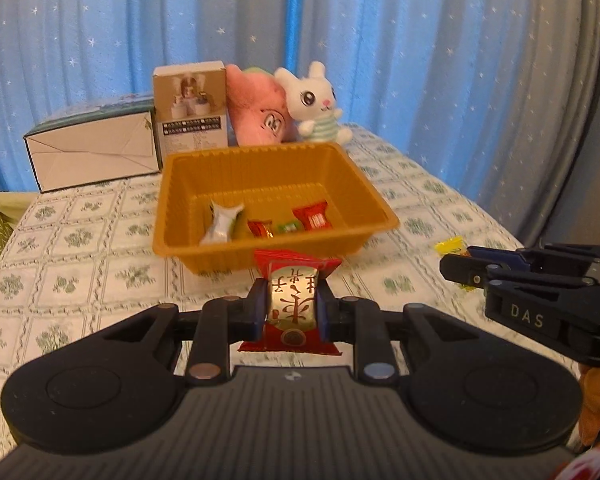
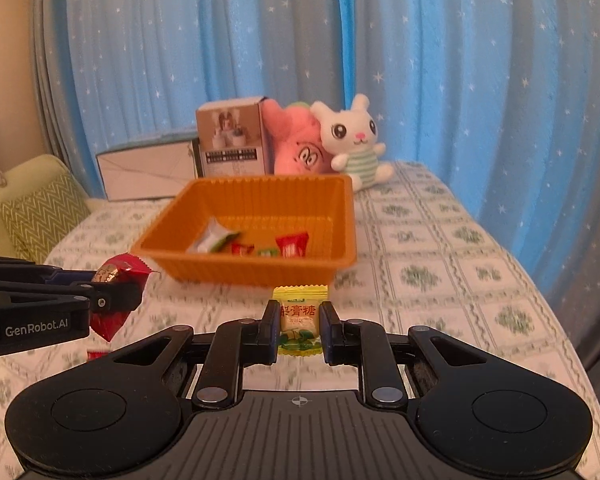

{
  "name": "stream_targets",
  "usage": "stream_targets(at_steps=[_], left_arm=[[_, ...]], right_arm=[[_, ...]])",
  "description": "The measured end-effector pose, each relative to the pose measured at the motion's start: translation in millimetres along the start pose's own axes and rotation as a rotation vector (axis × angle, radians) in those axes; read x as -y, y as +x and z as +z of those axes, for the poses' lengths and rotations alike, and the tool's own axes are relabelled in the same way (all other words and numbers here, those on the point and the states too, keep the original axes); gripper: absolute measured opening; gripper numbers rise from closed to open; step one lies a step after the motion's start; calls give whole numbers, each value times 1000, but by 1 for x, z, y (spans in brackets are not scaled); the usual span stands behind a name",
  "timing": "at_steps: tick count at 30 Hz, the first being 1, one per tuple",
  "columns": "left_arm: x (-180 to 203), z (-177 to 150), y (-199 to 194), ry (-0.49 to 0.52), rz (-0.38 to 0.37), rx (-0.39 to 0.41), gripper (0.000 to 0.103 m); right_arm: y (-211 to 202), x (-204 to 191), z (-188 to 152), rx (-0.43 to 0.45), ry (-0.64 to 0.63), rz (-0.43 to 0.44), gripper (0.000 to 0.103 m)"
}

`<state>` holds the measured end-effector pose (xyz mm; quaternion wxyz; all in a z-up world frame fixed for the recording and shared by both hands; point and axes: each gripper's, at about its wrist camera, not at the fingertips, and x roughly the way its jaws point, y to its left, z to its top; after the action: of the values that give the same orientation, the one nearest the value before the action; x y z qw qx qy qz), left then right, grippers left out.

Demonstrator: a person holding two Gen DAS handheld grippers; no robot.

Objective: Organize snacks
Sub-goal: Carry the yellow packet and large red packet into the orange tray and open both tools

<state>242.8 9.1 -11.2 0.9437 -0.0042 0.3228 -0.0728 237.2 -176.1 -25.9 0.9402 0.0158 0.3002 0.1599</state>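
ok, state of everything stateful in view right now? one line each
left gripper: shut on red candy, held off the table
right gripper: shut on yellow candy, held off the table
orange tray: upright on the tablecloth, four wrapped candies inside
tall box: standing upright, closed
white box: lying on its side, closed
bunny plush: sitting upright, against the pink plush

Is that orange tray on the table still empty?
No, the orange tray already holds several wrapped candies, among them a white and green one and a red one.
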Motion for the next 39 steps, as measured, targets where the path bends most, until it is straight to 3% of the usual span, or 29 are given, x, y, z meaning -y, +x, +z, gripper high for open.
stream_targets(at_steps=[13, 24, 39], left_arm=[[-42, 57, 56, -98, 7, 40, 22], [-71, 71, 109, -205, -6, -4, 22], [-77, 71, 138, -249, -31, -28, 23]], right_arm=[[67, 8, 61, 32, 33, 39, 21], [117, 19, 79, -1, 72, 46, 21], [152, 28, 77, -57, 97, 52, 21]])
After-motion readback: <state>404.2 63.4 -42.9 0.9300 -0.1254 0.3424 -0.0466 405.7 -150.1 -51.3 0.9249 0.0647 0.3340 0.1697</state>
